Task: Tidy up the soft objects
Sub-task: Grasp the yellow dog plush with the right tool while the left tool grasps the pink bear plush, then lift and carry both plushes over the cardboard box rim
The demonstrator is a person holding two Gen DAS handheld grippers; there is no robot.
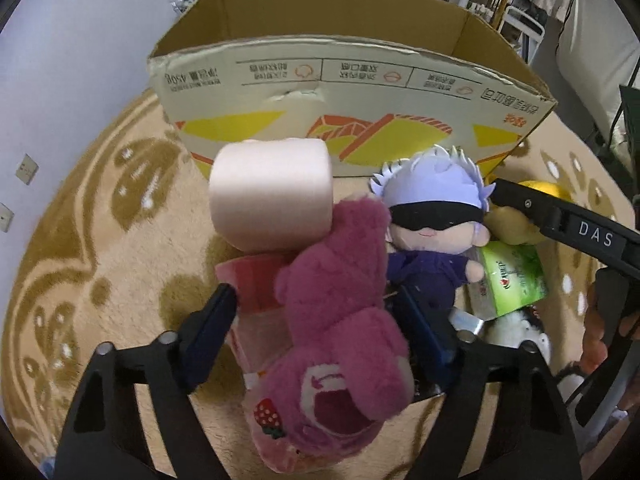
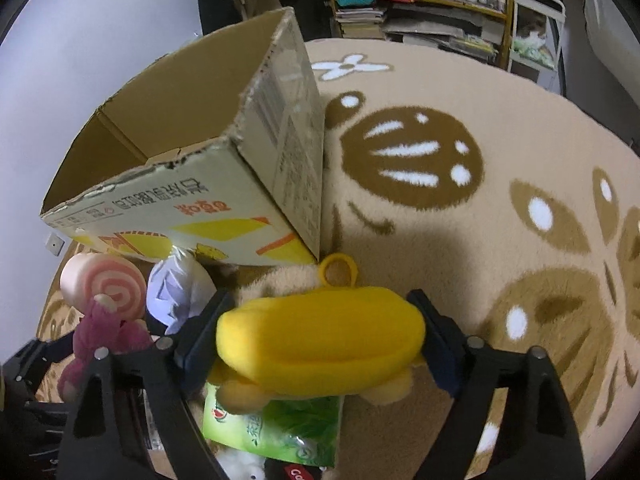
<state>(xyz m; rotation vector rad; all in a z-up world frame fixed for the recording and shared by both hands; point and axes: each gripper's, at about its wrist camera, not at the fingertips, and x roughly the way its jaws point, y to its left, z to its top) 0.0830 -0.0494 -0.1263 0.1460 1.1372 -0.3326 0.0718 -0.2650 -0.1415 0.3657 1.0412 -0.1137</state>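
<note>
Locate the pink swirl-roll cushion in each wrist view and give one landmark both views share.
Left wrist: the pink swirl-roll cushion sits centre-left, side-on, just before the box, above the magenta plush bear.
Right wrist: lower left, its swirl end facing the camera, beside the box.
Shared landmark: the open cardboard box with yellow print.

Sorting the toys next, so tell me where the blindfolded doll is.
In the left wrist view the blindfolded doll lies right of centre on the rug, before the cardboard box, with the pink bear on its left and a green packet on its right.
</note>
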